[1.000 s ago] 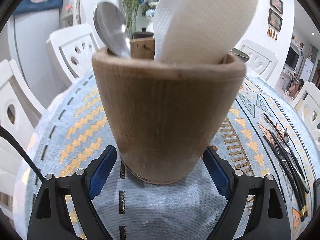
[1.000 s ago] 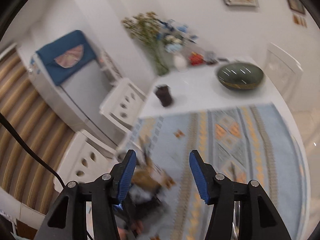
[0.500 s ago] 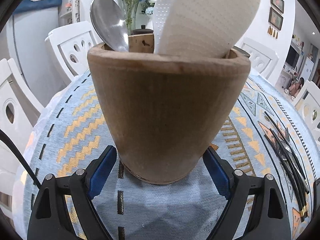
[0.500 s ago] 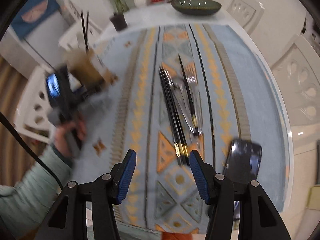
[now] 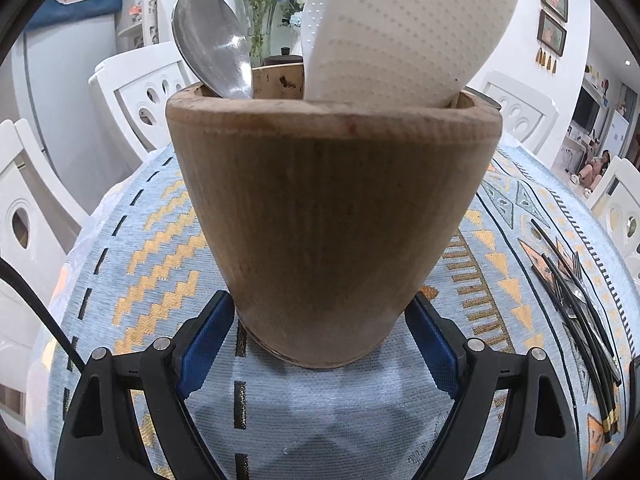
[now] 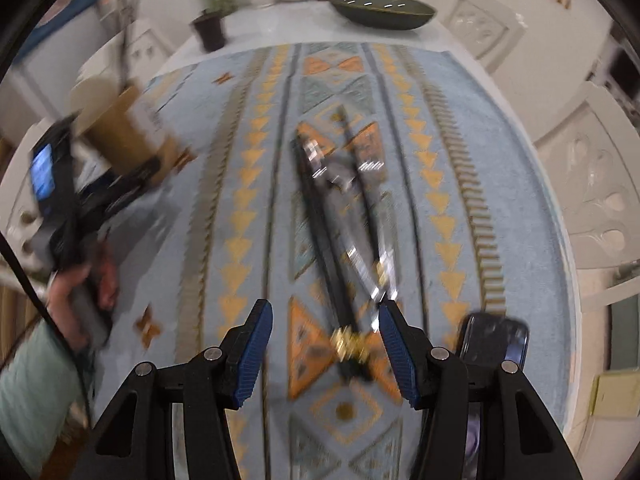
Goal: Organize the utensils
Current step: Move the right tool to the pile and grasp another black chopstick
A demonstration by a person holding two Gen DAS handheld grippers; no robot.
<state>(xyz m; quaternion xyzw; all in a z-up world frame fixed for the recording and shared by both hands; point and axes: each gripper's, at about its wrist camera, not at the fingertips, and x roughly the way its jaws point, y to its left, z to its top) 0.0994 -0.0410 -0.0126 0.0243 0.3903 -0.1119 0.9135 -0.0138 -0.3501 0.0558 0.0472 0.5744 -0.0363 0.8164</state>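
Note:
A wooden utensil holder [image 5: 332, 216] stands on the patterned cloth, with a metal spoon [image 5: 208, 44] and a white rice paddle [image 5: 400, 28] in it. My left gripper [image 5: 320, 336] has its jaws around the holder's base; the blue pads sit against its sides. The holder also shows in the right wrist view [image 6: 120, 132], blurred. A pile of black chopsticks and metal forks [image 6: 348, 216] lies mid-table; it also shows in the left wrist view [image 5: 576, 300]. My right gripper [image 6: 326, 348] is open and empty, above the near ends of the chopsticks.
A black phone [image 6: 492, 344] lies right of the right gripper. A dark green bowl [image 6: 384, 10] and a small dark pot [image 6: 210, 30] stand at the table's far end. White chairs [image 5: 140, 92] ring the table.
My right gripper swung down from facing the room to over the table and closed in on the chopstick pile. My left gripper has moved a little lower and closer to the holder.

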